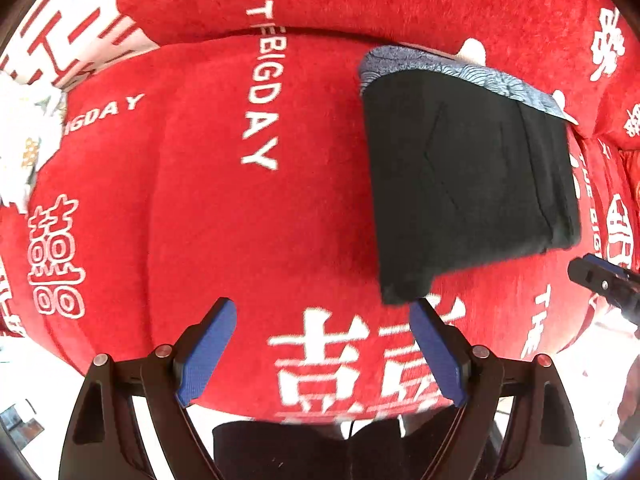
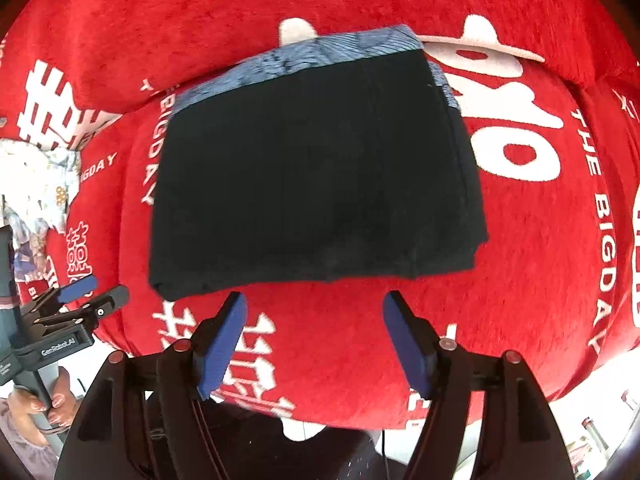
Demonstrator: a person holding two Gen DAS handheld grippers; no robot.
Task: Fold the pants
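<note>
Pants [image 2: 312,184] lie folded into a compact black rectangle on the red printed sofa cover [image 2: 540,280], directly ahead of the right hand-held gripper [image 2: 314,338], near edge just beyond its fingertips. Long axis runs across that view, left to right. Left hand-held gripper [image 1: 322,344] stands off the bundle's left corner, so the right is judged nearer. Both hand-held grippers are spread wide, gripping nothing. A blue patterned cloth [image 2: 296,60] shows along the far edge. Folding appears essentially complete.
</note>
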